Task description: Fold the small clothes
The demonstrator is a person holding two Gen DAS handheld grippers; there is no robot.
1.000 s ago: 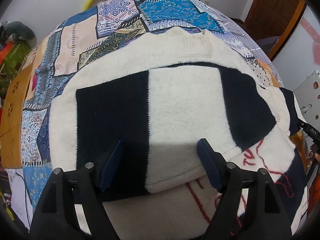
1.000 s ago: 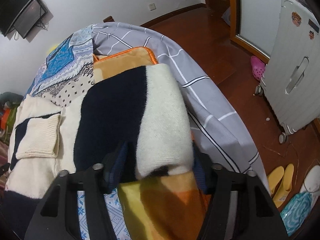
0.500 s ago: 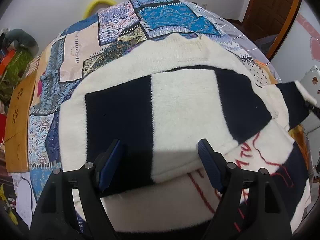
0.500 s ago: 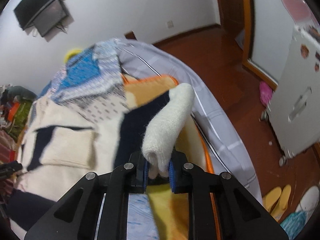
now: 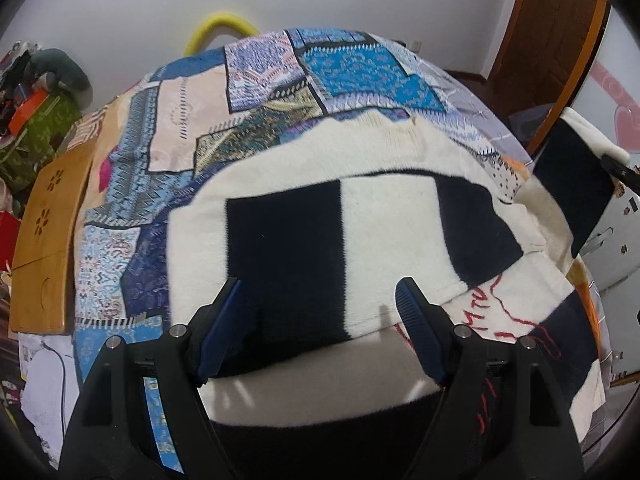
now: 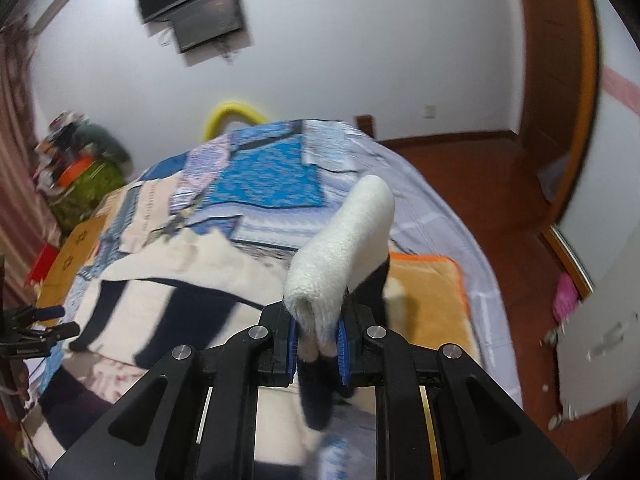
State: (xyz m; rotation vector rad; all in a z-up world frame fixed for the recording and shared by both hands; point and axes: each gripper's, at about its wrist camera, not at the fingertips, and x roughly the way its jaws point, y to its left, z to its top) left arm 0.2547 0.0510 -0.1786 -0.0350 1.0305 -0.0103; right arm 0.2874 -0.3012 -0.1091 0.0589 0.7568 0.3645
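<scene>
A cream and navy block sweater (image 5: pixel 384 220) with red stitching lies spread on the patchwork bed cover (image 5: pixel 280 80). One sleeve is folded across its front. My left gripper (image 5: pixel 320 288) hovers open just above that folded part, with nothing pressed between its blue pads. My right gripper (image 6: pixel 316 332) is shut on the other sleeve (image 6: pixel 340 248) near its cream cuff and holds it raised off the bed. In the left wrist view that raised sleeve (image 5: pixel 572 184) hangs at the right edge. The left gripper (image 6: pixel 40 328) shows at the far left of the right wrist view.
A wooden tray (image 5: pixel 44 232) lies at the bed's left edge, with clutter beyond it. An orange blanket (image 6: pixel 432 280) lies under the sweater's right side. A yellow ring (image 5: pixel 220 26) sits behind the bed, a white case (image 6: pixel 592 360) stands on the floor at right, and a screen (image 6: pixel 200 4) hangs on the wall.
My right gripper closed on the sleeve end and lifted it up off the bed while rolling. My left gripper rose a little above the sweater and stayed open.
</scene>
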